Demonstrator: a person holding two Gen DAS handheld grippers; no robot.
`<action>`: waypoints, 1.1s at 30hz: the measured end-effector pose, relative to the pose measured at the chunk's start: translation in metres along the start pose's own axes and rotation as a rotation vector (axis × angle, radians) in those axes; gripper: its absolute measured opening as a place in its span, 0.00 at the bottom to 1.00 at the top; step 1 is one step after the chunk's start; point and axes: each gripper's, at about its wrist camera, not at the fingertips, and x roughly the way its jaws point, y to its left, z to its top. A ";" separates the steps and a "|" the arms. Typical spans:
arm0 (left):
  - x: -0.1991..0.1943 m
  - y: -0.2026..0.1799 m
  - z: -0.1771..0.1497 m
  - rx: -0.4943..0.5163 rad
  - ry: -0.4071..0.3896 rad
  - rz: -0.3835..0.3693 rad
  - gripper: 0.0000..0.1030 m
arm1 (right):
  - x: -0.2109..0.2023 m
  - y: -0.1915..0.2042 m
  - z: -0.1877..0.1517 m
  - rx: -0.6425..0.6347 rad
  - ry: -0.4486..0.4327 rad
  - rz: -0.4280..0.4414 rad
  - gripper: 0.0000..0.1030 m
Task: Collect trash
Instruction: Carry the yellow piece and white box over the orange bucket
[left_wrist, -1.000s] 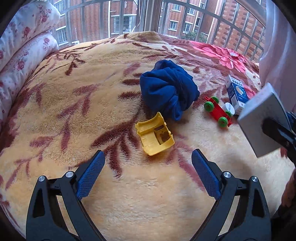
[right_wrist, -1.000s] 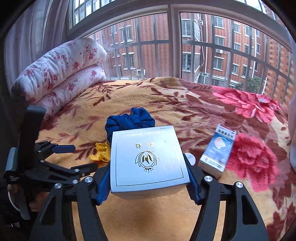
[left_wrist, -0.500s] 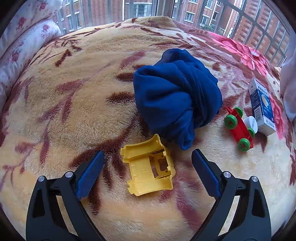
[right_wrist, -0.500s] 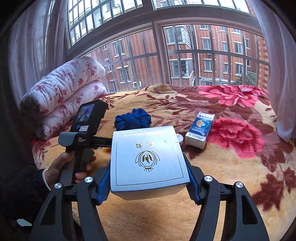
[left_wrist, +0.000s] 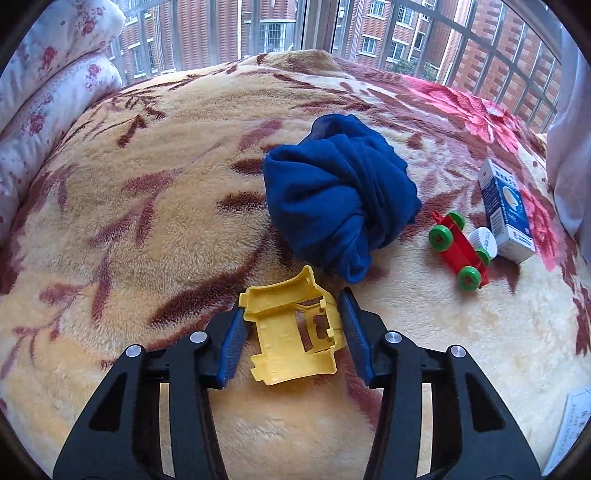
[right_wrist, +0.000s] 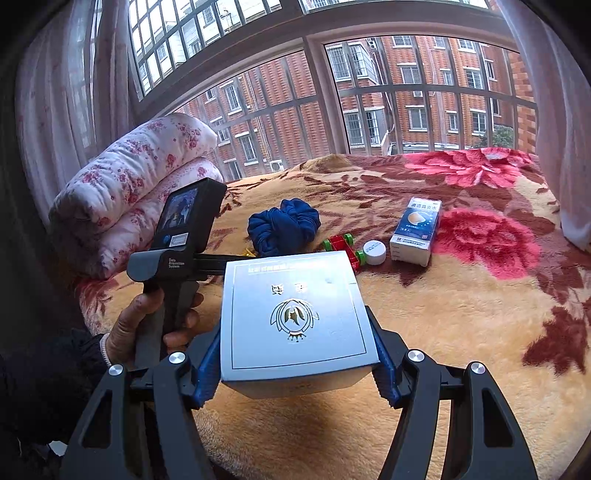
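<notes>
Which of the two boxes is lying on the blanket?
The blue-and-white box, beside the white cap. The silver box is held in the right tool.

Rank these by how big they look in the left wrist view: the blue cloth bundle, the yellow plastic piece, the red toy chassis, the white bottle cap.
1. blue cloth bundle
2. yellow plastic piece, though it lies nearest the camera, between the left gripper fingers, which inflates it
3. red toy chassis
4. white bottle cap, partly hidden behind the chassis
</notes>
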 end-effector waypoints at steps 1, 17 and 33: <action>-0.005 0.000 -0.002 0.002 -0.008 -0.017 0.46 | -0.002 0.002 -0.001 0.002 0.003 0.001 0.63; -0.111 0.010 -0.094 0.154 -0.131 -0.168 0.46 | -0.032 0.045 -0.039 -0.001 0.033 -0.002 0.64; -0.147 0.024 -0.219 0.316 -0.050 -0.153 0.46 | -0.066 0.085 -0.118 0.006 0.174 -0.007 0.63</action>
